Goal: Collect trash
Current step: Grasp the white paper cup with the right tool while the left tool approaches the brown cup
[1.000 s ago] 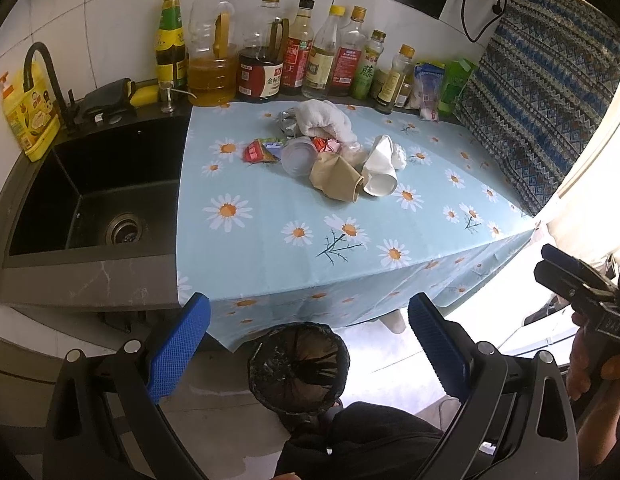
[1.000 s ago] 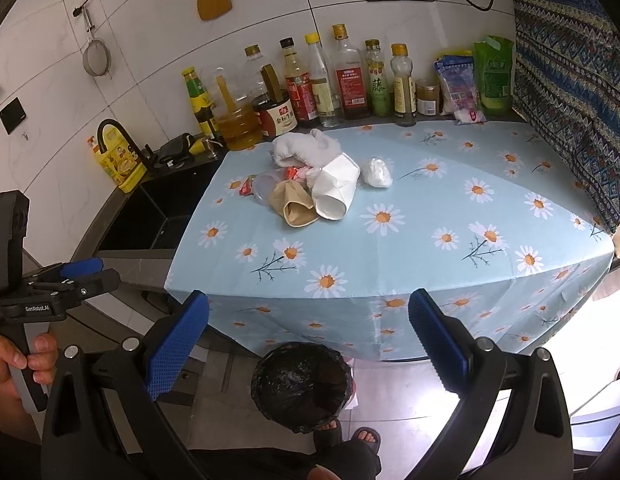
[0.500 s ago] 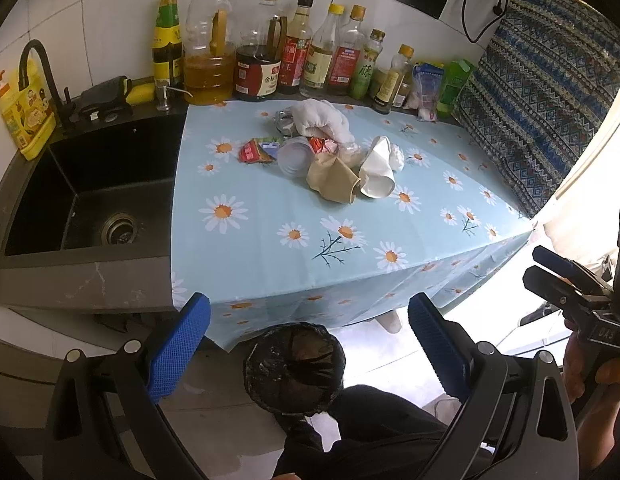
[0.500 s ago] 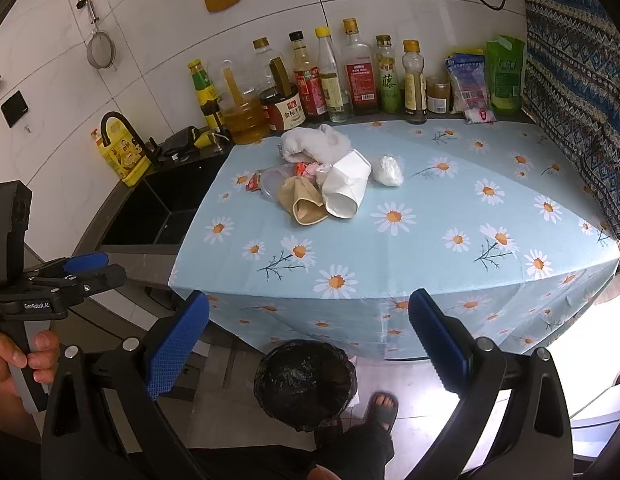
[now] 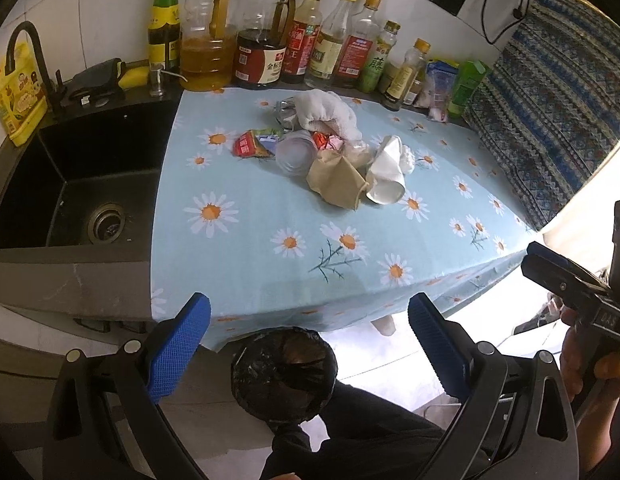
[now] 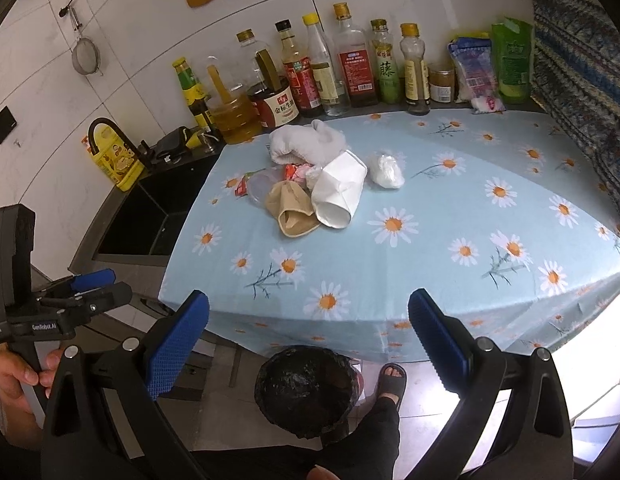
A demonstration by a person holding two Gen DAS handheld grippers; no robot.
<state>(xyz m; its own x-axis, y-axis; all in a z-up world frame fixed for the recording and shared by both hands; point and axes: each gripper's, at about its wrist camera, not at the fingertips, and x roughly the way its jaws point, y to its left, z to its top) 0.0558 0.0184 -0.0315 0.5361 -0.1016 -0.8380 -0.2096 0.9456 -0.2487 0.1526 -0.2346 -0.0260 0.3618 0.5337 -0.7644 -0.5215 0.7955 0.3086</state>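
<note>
A pile of trash lies mid-table on the daisy tablecloth (image 5: 270, 208): a brown paper cup (image 5: 337, 182), a white paper cup (image 5: 385, 172), a clear plastic lid (image 5: 296, 154), red wrappers (image 5: 248, 146), a white cloth (image 5: 325, 112). In the right wrist view I see the brown cup (image 6: 292, 208), the white cup (image 6: 339, 190) and a crumpled white plastic bag (image 6: 385, 170). A black-lined trash bin (image 5: 284, 372) (image 6: 308, 388) stands on the floor below the table edge. My left gripper (image 5: 308, 352) and right gripper (image 6: 308, 348) are open and empty, held before the table above the bin.
A black sink (image 5: 82, 192) with a faucet sits left of the table. A row of oil and sauce bottles (image 5: 270, 52) lines the back wall. A patterned cloth (image 5: 557, 120) hangs at right. A sandalled foot (image 6: 391, 378) stands beside the bin.
Both grippers have moved a little closer to the table; the trash pile looks larger. Nothing on the table has moved.
</note>
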